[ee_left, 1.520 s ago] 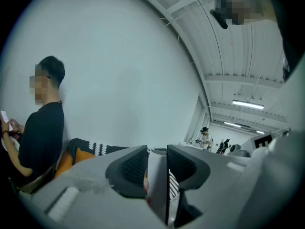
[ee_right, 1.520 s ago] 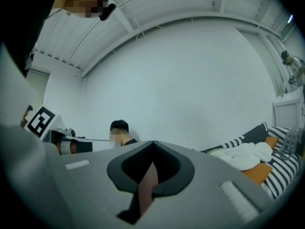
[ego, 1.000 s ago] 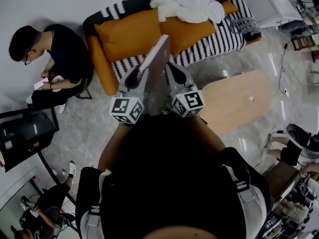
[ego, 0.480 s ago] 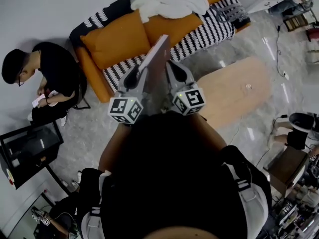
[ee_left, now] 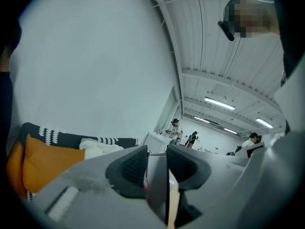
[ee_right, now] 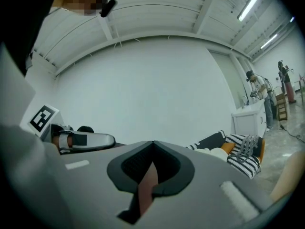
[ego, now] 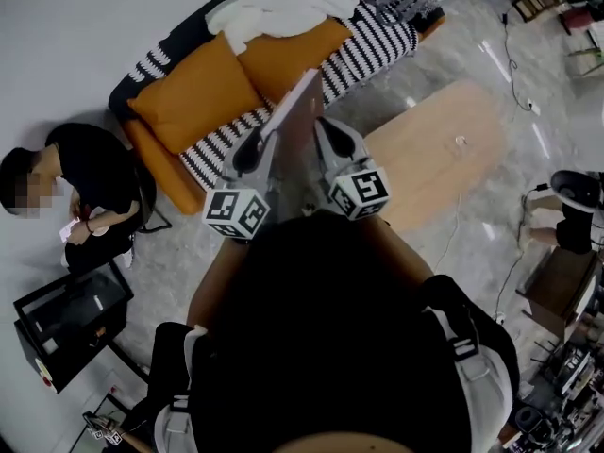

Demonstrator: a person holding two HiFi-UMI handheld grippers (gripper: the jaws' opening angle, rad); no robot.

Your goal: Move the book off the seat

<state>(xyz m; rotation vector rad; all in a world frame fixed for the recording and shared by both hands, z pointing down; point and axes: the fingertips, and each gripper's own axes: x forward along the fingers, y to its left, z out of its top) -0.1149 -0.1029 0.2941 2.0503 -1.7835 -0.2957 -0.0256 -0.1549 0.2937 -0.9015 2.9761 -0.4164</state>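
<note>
A seated person [ego: 90, 192] is seen at 9 o'clock. A striped sofa [ego: 373, 41] with orange cushions [ego: 189, 102] and a white blanket [ego: 278, 8] is set at 11 o'clock. The left gripper [ego: 264, 144] is closed on one edge of the book [ego: 294, 121], which is held on edge in the air at 12 o'clock, not resting on the seat. The right gripper [ego: 328, 138] is pinched on the book's other side. A wooden worktop [ego: 434, 154] is seen at 2 o'clock.
</note>
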